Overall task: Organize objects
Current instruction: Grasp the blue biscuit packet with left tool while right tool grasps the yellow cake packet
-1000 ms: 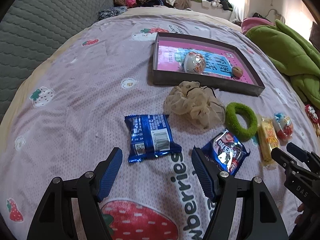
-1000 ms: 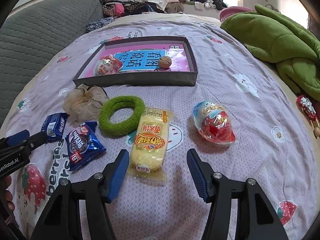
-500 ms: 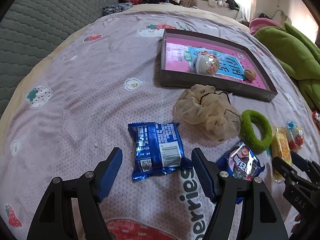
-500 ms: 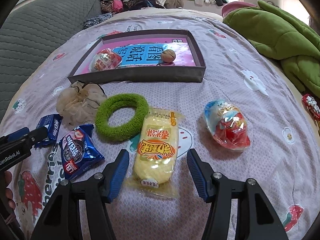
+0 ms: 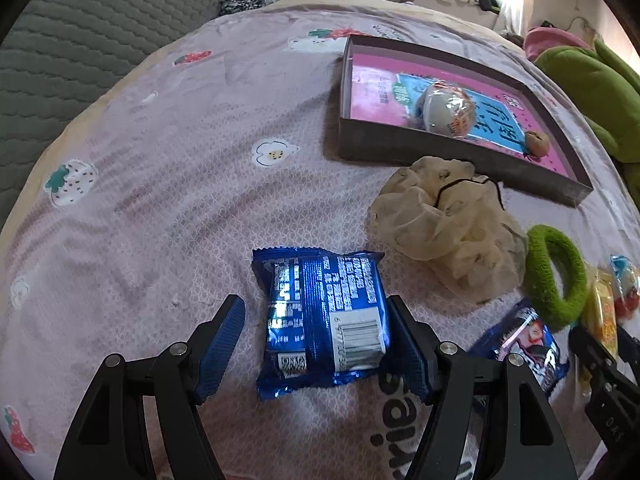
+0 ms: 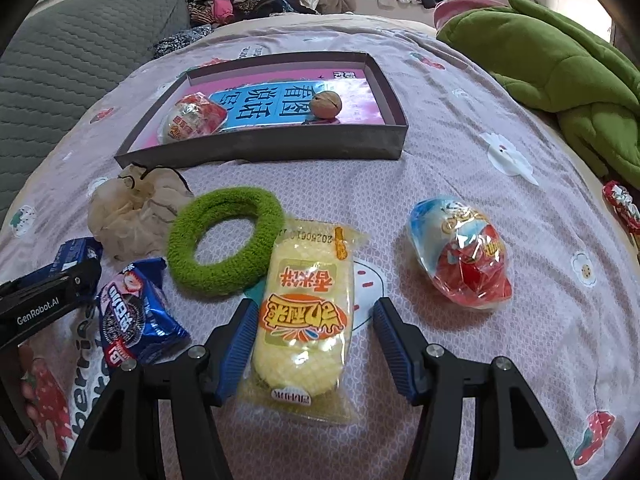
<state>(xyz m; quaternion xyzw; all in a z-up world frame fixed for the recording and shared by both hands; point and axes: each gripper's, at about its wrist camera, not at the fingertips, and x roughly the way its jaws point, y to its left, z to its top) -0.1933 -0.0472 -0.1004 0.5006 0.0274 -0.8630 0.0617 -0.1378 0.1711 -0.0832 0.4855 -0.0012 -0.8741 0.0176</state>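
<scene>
Lying flat on the bedspread (image 5: 168,184), blue packet (image 5: 324,320) sitting between the spread, not-yet-touching jaws of the left gripper (image 5: 316,344). Likewise straddling the yellow packet (image 6: 308,320), right gripper (image 6: 314,340) gaping; box (image 6: 280,150) waiting beyond.

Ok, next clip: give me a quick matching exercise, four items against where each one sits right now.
Items:
1. walnut
2. yellow snack pack
3. blue biscuit packet
4. green hair ring

Places:
A. between the open left claw's fingers
B. inside the tray
C. on the bedspread, beside the beige scrunchie
D. between the open right claw's fingers

Pairs: 1-B, 2-D, 3-A, 4-C
</scene>
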